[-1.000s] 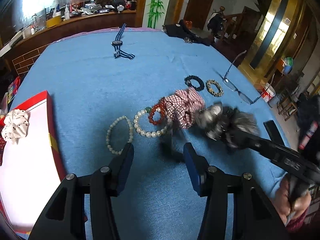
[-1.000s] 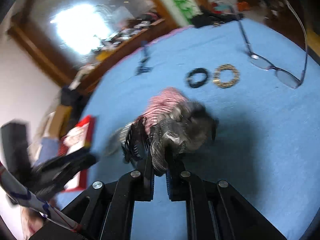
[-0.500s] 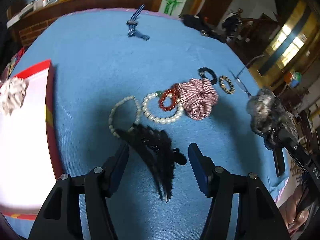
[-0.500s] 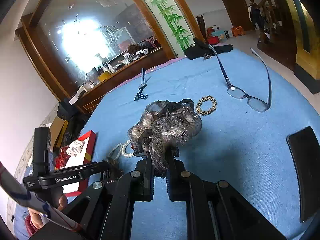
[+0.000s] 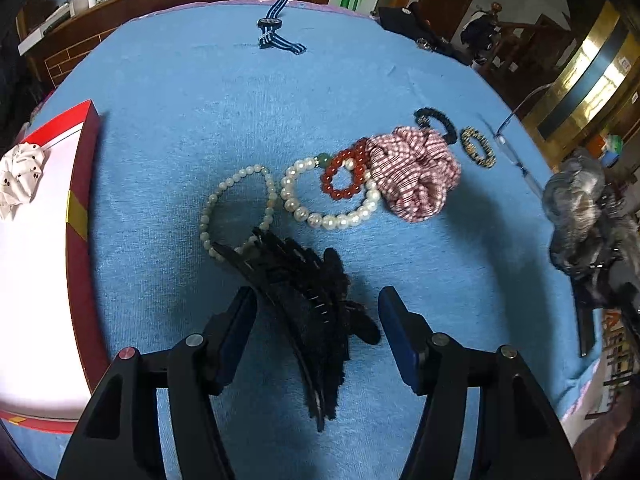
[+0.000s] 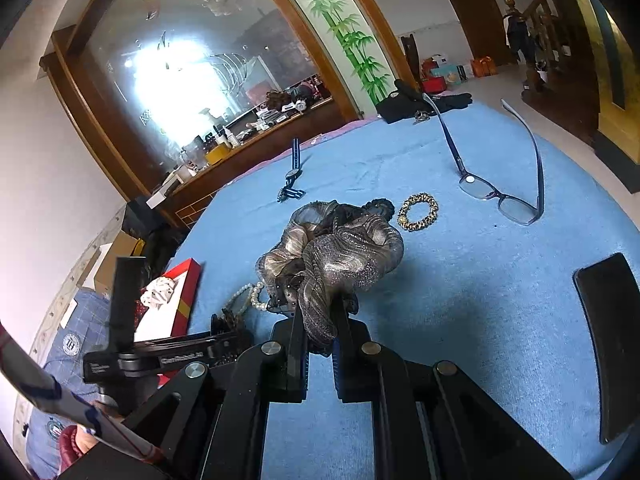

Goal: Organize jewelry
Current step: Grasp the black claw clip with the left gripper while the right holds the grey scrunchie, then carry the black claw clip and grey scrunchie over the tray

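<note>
A black hair claw (image 5: 296,276) lies on the blue cloth between the fingers of my left gripper (image 5: 316,296). Its jaws are closing and the pads stand clear of the claw on both sides. My right gripper (image 6: 320,312) is shut on a grey metallic scrunchie (image 6: 340,252) and holds it above the table at the right. That scrunchie (image 5: 576,208) also shows at the right edge of the left wrist view. Beyond the claw lie two pearl bracelets (image 5: 236,212) (image 5: 332,200), a red bead bracelet (image 5: 346,176) and a pink checked scrunchie (image 5: 416,172).
A red box (image 5: 80,208) with a white scrunchie (image 5: 18,176) inside sits at the left. A black bracelet (image 5: 436,120) and a gold bracelet (image 5: 478,148) lie further right. Glasses (image 6: 496,196), a striped watch (image 5: 274,24) and a black phone (image 6: 612,340) also rest on the cloth.
My right gripper carried the grey scrunchie up and away to the right. The black hair claw came to lie on the cloth, and my left gripper sank down around it.
</note>
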The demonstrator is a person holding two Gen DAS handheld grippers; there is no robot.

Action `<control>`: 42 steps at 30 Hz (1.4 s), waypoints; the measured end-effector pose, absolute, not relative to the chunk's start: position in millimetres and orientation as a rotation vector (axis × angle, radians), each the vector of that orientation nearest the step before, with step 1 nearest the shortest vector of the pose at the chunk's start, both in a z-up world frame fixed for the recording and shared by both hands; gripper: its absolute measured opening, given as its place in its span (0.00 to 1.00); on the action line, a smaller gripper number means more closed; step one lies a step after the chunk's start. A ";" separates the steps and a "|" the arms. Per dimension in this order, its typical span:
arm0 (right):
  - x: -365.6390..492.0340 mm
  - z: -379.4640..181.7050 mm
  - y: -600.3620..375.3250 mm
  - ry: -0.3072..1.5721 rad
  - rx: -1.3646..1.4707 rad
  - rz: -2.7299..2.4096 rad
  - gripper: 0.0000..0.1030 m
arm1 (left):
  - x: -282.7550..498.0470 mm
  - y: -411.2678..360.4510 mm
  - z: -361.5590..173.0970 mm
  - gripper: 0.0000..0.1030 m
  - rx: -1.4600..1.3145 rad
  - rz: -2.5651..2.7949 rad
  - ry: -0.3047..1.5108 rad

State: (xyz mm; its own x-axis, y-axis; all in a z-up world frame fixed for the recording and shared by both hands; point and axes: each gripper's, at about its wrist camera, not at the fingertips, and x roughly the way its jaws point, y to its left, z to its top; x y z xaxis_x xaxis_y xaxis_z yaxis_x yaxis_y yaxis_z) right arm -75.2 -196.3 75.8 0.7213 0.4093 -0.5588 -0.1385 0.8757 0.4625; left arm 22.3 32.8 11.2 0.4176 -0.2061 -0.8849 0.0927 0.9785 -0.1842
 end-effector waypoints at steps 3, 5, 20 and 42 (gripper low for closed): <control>-76.2 74.0 -193.3 0.712 0.406 0.316 0.10 | 20.8 34.0 7.9 0.39 -0.089 -0.174 1.116; -76.3 72.3 -190.7 0.716 0.406 0.318 0.10 | 19.6 36.4 8.2 0.37 -0.094 -0.180 1.105; -74.1 71.1 -161.9 0.735 0.358 0.338 0.10 | -8.2 50.7 39.7 0.31 -0.093 -0.235 0.985; -66.9 74.8 -117.6 0.766 0.283 0.391 0.10 | -26.6 97.5 56.9 0.31 -0.147 -0.193 0.911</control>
